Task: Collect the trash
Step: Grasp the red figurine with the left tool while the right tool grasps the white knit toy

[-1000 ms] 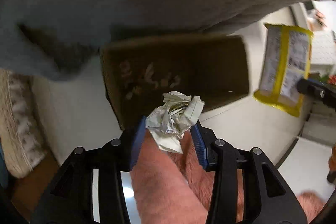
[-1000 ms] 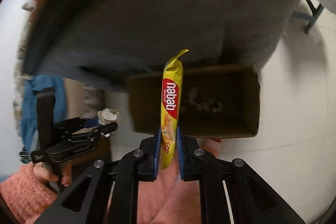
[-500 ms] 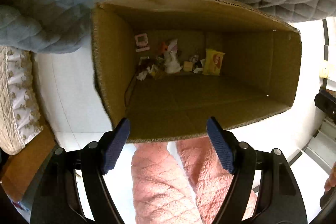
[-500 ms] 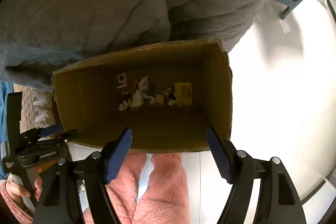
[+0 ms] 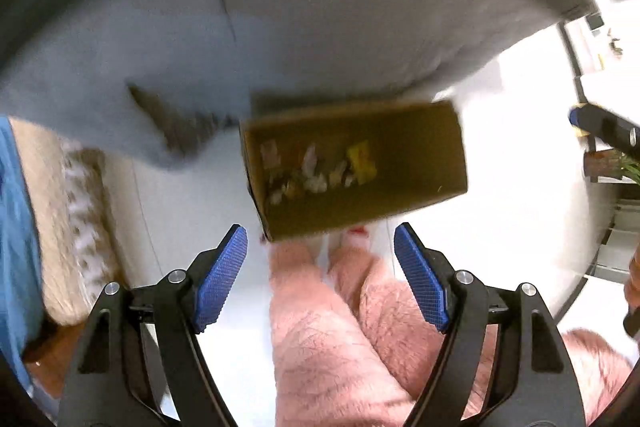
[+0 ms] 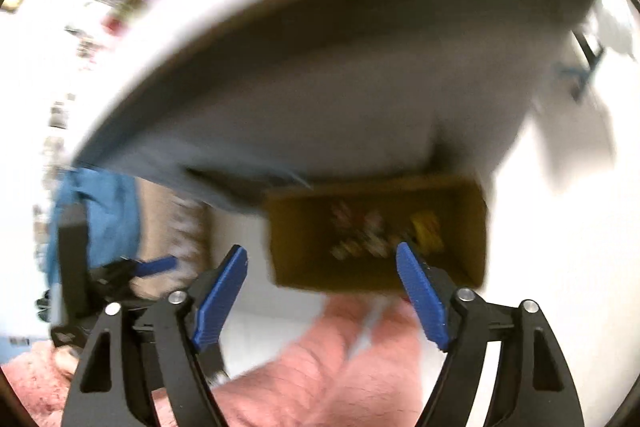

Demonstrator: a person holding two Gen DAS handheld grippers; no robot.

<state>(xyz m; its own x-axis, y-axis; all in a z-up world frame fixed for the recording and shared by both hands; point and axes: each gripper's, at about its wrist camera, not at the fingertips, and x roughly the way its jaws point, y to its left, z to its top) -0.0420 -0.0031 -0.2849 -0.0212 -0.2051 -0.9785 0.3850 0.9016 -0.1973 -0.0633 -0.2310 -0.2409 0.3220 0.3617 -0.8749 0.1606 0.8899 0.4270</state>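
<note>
White floor fills the middle of the left wrist view, with a grey quilted blanket across the top and pink fuzzy trouser legs at the bottom. At the centre sits an open cardboard box, its far end just beside the blanket's edge. On its bottom lie blurred scraps of trash, pale crumpled paper among them, and a yellow wrapper toward their right. The left gripper stands spread wide and grips nothing; the right gripper is likewise parted and bare. Half a second ago the box loomed large in both views; now it appears smaller and farther off, and both frames are motion-blurred.
</note>
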